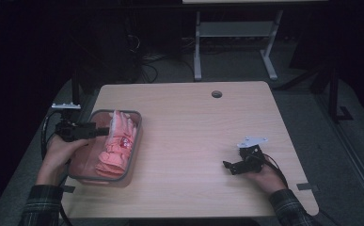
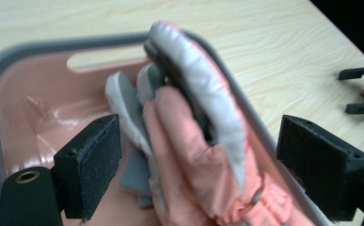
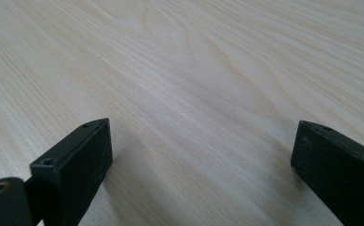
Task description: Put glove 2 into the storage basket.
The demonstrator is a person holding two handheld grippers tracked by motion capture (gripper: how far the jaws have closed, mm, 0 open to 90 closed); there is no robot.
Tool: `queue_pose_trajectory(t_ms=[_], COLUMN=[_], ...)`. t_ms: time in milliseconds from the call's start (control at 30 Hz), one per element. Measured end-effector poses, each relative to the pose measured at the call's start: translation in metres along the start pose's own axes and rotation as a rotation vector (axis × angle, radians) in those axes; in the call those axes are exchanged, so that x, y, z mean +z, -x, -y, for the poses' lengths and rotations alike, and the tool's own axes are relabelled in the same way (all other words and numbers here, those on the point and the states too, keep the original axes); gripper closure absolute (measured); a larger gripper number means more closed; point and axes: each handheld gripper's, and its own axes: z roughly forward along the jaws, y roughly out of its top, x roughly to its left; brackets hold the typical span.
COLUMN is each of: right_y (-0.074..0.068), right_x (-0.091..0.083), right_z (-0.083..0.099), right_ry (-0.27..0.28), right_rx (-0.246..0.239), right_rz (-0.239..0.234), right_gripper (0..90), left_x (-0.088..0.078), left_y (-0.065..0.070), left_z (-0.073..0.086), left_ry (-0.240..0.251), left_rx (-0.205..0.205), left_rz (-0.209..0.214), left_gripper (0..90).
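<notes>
My left jaws stand spread around the pink glove in the bin; right jaws spread over the counter. Loosely draped, the glove could slump over the rim

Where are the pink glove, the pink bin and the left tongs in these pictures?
pink glove (image 2: 189, 155), left gripper view, on its pink palm side.
pink bin (image 2: 24, 99), left gripper view, on its bare inner wall.
left tongs (image 2: 198, 165), left gripper view, midway between the open black tips.
</notes>
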Motion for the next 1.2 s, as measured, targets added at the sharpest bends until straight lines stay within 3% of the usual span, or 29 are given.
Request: queue_pose_trajectory(t_ms=[267,600,800,1200], right_y=[0.000,0.000,0.000,0.000], right_x=[0.000,0.000,0.000,0.000], right_z=[0.000,0.000,0.000,0.000], right_ry=[0.000,0.001,0.001,0.001], right_rx=[0.000,0.000,-0.001,0.000], right_rz=[0.002,0.002,0.002,0.002], right_gripper=[5.1,5.1,5.1,5.1], left_x=[-0.005,0.005,0.019,0.053], left_y=[0.018,0.047,0.068,0.114], left_z=[-0.018,-0.029,-0.032,-0.030], left_ry=[0.043,0.059,0.059,0.052], left_rx=[0.062,0.128,0.166,0.237], left_rz=[0.021,0.054,0.094,0.129], left_gripper=[14.1,14.1,14.1,14.3])
